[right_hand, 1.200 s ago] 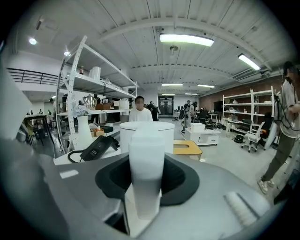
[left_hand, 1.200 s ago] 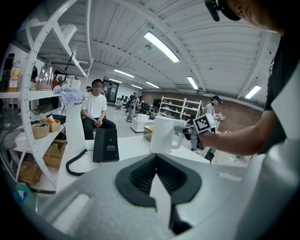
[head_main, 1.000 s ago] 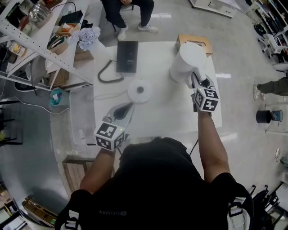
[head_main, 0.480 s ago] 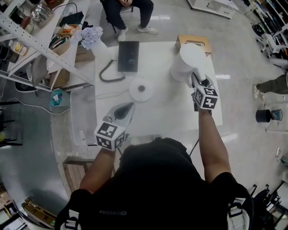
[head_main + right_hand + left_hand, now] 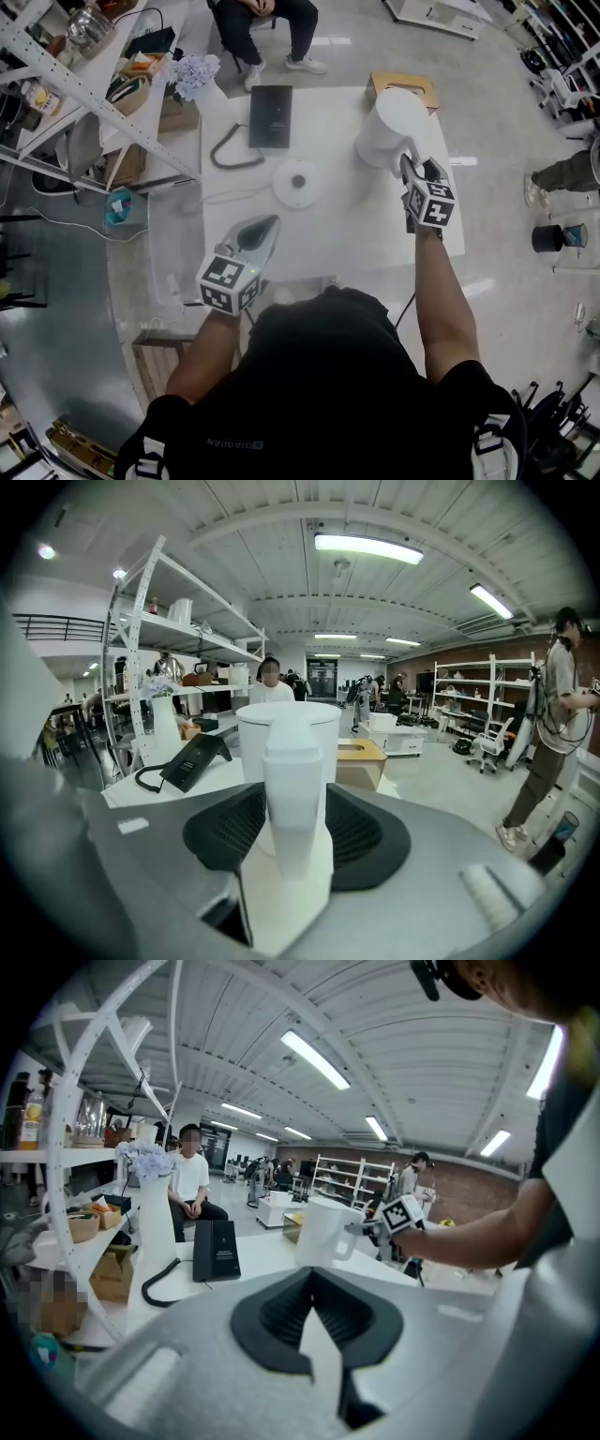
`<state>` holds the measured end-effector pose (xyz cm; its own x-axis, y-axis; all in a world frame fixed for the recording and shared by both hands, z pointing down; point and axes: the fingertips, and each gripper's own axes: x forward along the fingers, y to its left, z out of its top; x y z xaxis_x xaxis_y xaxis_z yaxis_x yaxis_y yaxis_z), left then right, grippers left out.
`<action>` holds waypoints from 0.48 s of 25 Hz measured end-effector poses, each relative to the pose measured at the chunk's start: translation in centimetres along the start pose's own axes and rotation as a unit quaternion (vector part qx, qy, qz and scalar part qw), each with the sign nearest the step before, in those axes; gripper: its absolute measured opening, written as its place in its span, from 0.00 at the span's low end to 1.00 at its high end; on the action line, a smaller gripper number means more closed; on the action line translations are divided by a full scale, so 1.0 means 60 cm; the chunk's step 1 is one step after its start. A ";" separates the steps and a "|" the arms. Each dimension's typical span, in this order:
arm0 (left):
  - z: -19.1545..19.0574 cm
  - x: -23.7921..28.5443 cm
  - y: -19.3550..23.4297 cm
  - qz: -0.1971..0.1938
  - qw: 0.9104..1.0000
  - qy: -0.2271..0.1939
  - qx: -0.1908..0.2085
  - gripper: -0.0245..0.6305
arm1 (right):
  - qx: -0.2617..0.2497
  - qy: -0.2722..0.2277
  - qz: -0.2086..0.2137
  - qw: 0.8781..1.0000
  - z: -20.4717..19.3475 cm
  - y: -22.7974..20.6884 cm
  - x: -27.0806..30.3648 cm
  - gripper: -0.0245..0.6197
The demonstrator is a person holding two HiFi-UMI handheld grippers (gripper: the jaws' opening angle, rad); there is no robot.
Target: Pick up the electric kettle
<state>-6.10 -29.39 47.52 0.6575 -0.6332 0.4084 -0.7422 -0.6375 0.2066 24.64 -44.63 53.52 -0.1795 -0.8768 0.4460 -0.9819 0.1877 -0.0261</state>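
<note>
The white, cylindrical electric kettle [image 5: 389, 131] stood upright near the far right corner of the white rectangular table [image 5: 356, 239], its long axis vertical and its flat white handle [image 5: 293, 780] turned back toward the near edge, straight at the right gripper [image 5: 417, 171]. That gripper was plainly the nearer one. Its jaws had just been opening and stood wide apart, with the handle rising between the black ribbed pads [image 5: 361, 832]. A little clearance appeared to remain on either side, so nothing was clamped, though the wide-angle view made the gaps hard to judge. The handle ran up and down across the line of the jaws and sat well inside them, with the kettle's body just beyond, so the pick-up likely turned on closing squarely on that vertical strip. The left gripper [image 5: 262, 228] hung over the near left part of the table, well apart from the kettle, its jaws a narrow wedge apart and empty. The round white power base [image 5: 297, 181] lay bare mid-table, between the two grippers.
</note>
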 end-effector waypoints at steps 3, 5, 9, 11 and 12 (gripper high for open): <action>-0.001 -0.012 -0.002 -0.004 1.000 -0.001 0.004 0.04 | 0.004 -0.008 -0.015 1.000 -0.001 -0.002 -0.023 0.35; -0.003 -0.019 -0.004 -0.007 1.000 -0.002 0.006 0.04 | 0.009 -0.013 -0.022 1.000 -0.002 -0.003 -0.036 0.35; -0.009 -0.032 -0.009 -0.013 1.000 -0.003 0.009 0.04 | 0.015 -0.021 -0.026 0.999 -0.005 0.004 -0.064 0.35; -0.011 -0.040 -0.013 -0.016 1.000 -0.004 0.011 0.04 | 0.015 -0.027 -0.021 0.999 -0.002 0.017 -0.079 0.34; -0.012 -0.045 -0.015 -0.016 1.000 -0.005 0.011 0.04 | 0.015 -0.031 -0.018 0.999 0.000 0.026 -0.087 0.33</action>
<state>-7.31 -26.82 46.86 0.6820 -0.6170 0.3926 -0.7180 -0.6669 0.1992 24.04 -39.75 51.14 -0.1468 -0.9088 0.3905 -0.9890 0.1430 -0.0389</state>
